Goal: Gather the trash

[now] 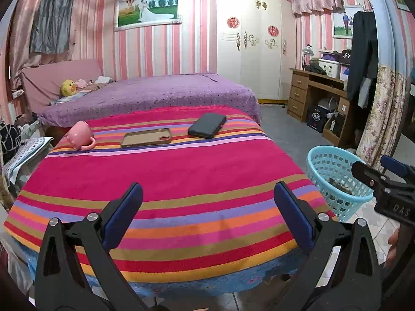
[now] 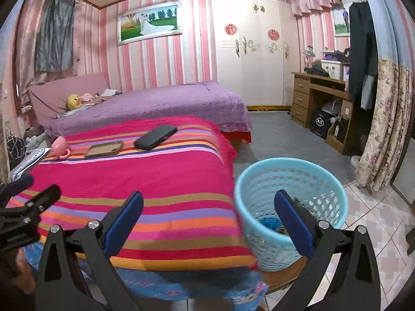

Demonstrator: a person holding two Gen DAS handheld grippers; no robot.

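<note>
A light blue plastic basket stands on the floor beside the table's right edge; it shows in the left wrist view too. Dark crumpled trash and a blue scrap lie inside it. My right gripper is open and empty, its right finger over the basket's mouth and its left finger over the striped cloth. My left gripper is open and empty above the near part of the table. Each gripper shows at the edge of the other's view: the right one, the left one.
The striped cloth covers the table. At its far end lie a tipped pink mug, a brown phone case and a black wallet-like case. Beyond are a purple bed, a white wardrobe and a wooden desk.
</note>
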